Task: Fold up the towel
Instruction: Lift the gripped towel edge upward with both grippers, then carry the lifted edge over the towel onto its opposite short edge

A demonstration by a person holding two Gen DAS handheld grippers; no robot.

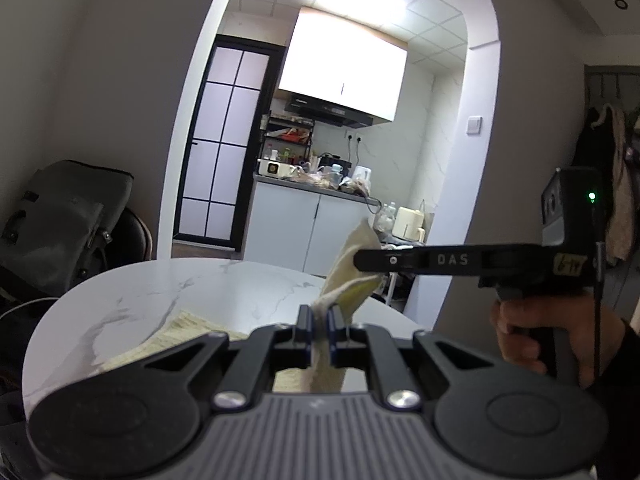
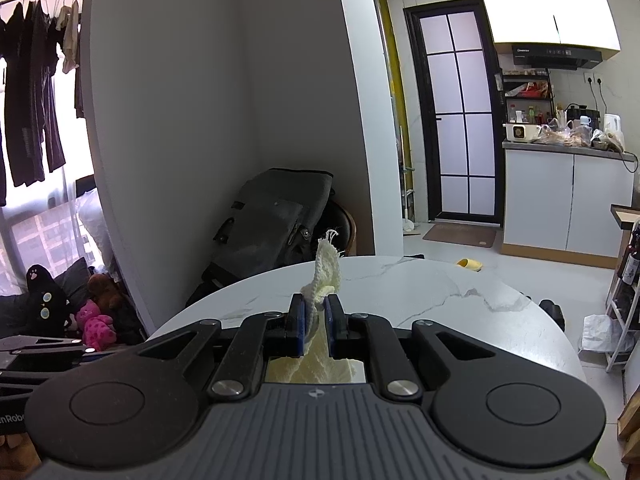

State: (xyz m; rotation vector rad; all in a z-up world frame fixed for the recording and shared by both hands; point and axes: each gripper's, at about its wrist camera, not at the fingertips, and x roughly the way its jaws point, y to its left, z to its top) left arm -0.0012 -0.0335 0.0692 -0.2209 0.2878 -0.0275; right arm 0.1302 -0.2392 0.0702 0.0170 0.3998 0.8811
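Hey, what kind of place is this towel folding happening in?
Most likely a small lived-in flat: a kitchen counter crowded with appliances sits under a range hood, clothes hang drying by the window, and soft toys lie on the floor near the round marble table.

Black hand-held gripper (image 1: 318, 322) with blue pads, silver screws, ribbed grey body.

Bare marble table (image 2: 420, 292) lies open ahead; the grey bag (image 2: 272, 216) stands beyond its far edge.
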